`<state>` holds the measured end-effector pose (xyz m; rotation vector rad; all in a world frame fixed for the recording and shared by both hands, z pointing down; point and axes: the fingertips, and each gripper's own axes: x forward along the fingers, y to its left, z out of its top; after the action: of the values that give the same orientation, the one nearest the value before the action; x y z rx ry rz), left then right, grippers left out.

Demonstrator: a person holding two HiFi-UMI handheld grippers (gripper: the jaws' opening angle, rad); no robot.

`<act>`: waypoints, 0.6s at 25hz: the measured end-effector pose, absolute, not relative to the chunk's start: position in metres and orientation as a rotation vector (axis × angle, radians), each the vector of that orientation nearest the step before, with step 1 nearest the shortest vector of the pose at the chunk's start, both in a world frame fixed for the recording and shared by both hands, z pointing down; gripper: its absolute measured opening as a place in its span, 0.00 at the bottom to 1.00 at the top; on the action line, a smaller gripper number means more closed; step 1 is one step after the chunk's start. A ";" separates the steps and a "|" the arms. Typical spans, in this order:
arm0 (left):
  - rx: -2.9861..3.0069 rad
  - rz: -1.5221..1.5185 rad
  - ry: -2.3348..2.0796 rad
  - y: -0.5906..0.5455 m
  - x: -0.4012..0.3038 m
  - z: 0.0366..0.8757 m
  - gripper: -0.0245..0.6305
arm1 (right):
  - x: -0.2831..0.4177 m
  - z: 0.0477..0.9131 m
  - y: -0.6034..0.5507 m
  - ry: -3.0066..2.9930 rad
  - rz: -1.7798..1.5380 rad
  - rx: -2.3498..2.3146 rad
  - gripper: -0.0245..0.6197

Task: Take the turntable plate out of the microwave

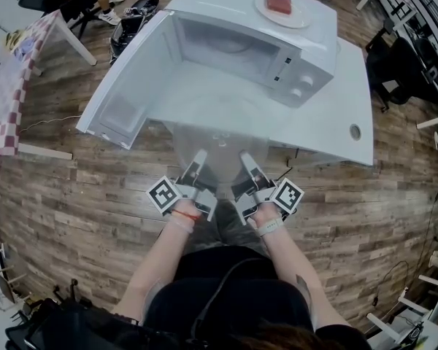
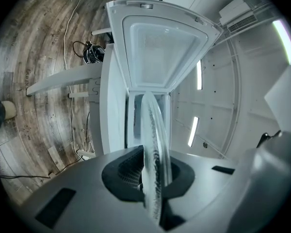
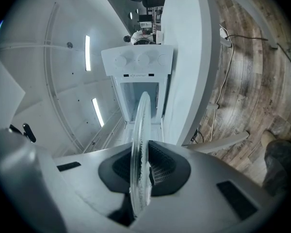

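Note:
The clear glass turntable plate (image 1: 220, 146) hangs level in front of the open white microwave (image 1: 306, 57), outside its cavity. My left gripper (image 1: 201, 157) is shut on the plate's near left rim and my right gripper (image 1: 244, 158) is shut on its near right rim. In the left gripper view the turntable plate (image 2: 153, 140) shows edge-on, pinched between the dark pads (image 2: 126, 171) of the left gripper (image 2: 153, 176). In the right gripper view the turntable plate (image 3: 140, 140) stands edge-on in the right gripper (image 3: 143, 171), with the microwave's knob panel (image 3: 140, 61) beyond it.
The microwave door (image 1: 128, 86) swings wide open to the left. A white dish with a red block (image 1: 281, 6) sits on top of the microwave. The white table (image 1: 347, 119) carries the microwave. A checkered table (image 1: 14, 86) stands at the left, and people sit further back.

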<state>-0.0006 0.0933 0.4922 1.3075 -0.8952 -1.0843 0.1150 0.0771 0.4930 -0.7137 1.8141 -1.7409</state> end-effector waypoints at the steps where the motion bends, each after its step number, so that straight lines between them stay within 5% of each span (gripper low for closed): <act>1: 1.305 -1.087 -0.896 0.095 0.000 0.492 0.08 | 0.115 0.493 0.078 1.816 -1.743 -0.712 0.10; 15: 1.315 -1.090 -0.893 0.104 0.007 0.489 0.08 | 0.123 0.489 0.088 1.818 -1.740 -0.697 0.10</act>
<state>0.0066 0.1040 0.4895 1.3146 -0.8930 -1.0900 0.1226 0.0877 0.4892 -0.6970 1.8175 -1.7399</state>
